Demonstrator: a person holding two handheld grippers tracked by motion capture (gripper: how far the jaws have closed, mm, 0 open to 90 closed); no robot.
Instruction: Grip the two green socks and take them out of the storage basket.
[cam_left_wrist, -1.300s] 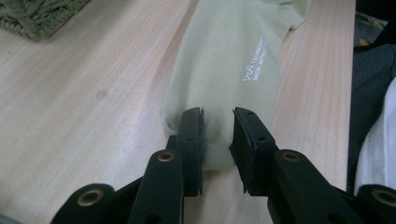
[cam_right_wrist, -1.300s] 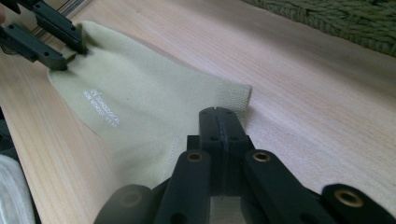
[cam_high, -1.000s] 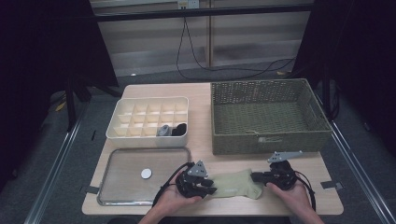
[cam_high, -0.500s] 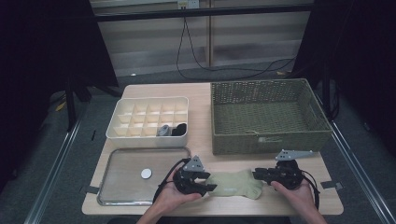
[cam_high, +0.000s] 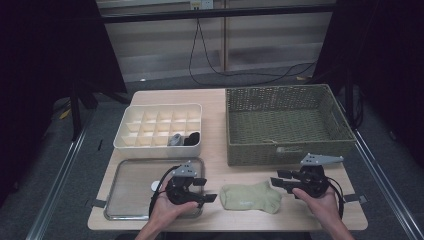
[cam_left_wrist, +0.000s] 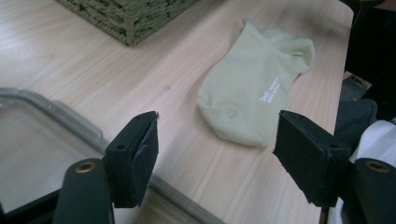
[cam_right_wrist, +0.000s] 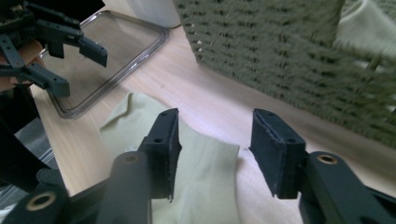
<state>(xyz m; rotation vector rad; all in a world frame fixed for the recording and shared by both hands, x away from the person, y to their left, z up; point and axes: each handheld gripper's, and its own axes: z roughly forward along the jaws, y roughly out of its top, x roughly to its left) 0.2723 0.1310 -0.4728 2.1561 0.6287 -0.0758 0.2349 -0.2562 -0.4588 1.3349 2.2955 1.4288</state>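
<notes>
A pale green sock (cam_high: 250, 197) lies flat on the wooden table near its front edge, toe to the left. My left gripper (cam_high: 206, 190) hovers just left of the toe, over the tray's corner. Its jaws have just been opening and stand apart with nothing between them. In the left gripper view the sock (cam_left_wrist: 254, 88) lies beyond the open left gripper (cam_left_wrist: 215, 135). My right gripper (cam_high: 277, 179) sits at the sock's cuff end, its jaws also just opened. In the right gripper view the sock (cam_right_wrist: 201, 158) lies below the raised right gripper (cam_right_wrist: 215, 135), untouched.
A green woven basket (cam_high: 287, 125) stands at the back right, with pale green cloth (cam_right_wrist: 369, 23) inside. A white compartment box (cam_high: 160, 127) holding dark and grey bundles (cam_high: 185, 139) stands at the back left. A clear tray (cam_high: 130, 190) with a small white disc (cam_high: 155, 186) lies front left.
Both grippers have let go of the sock, which was held stretched between them. The left gripper has drawn off to the left; the right has lifted a little. The sock rests flat.
</notes>
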